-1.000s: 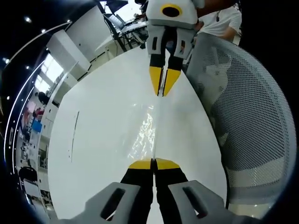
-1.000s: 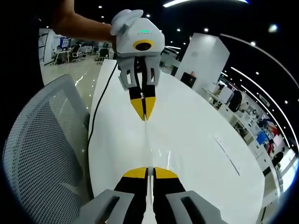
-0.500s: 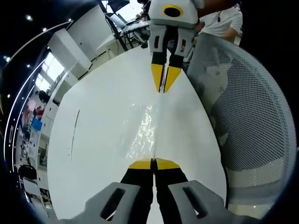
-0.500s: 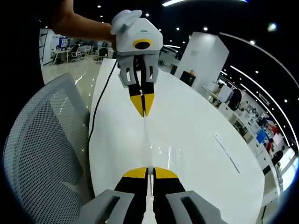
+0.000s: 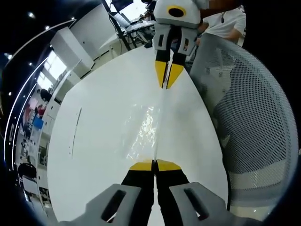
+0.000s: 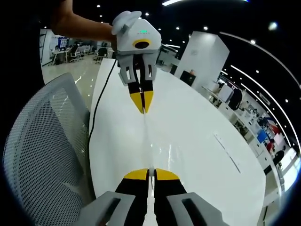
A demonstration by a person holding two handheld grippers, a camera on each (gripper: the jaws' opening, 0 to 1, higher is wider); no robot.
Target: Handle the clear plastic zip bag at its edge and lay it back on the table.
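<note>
1. A clear plastic zip bag (image 5: 146,129) is held stretched above a glossy white oval table (image 5: 94,141), pinched at opposite edges.
2. The left gripper (image 5: 154,165) and the right gripper (image 6: 149,173) are each closed on the bag's edge.
3. A grey mesh chair (image 5: 249,122) is seen just beside the table; an open-plan office (image 6: 244,108) with ceiling lights is seen beyond.

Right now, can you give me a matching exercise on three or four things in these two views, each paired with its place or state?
Column 1:
1. left gripper
2. zip bag
3. mesh chair
4. black cable

Column 2:
A. runs along the table edge
B. stretched between both grippers
C. stands beside the table
D. jaws shut on the bag's edge

Pairs: 1-D, 2-B, 3-C, 4-A
</note>
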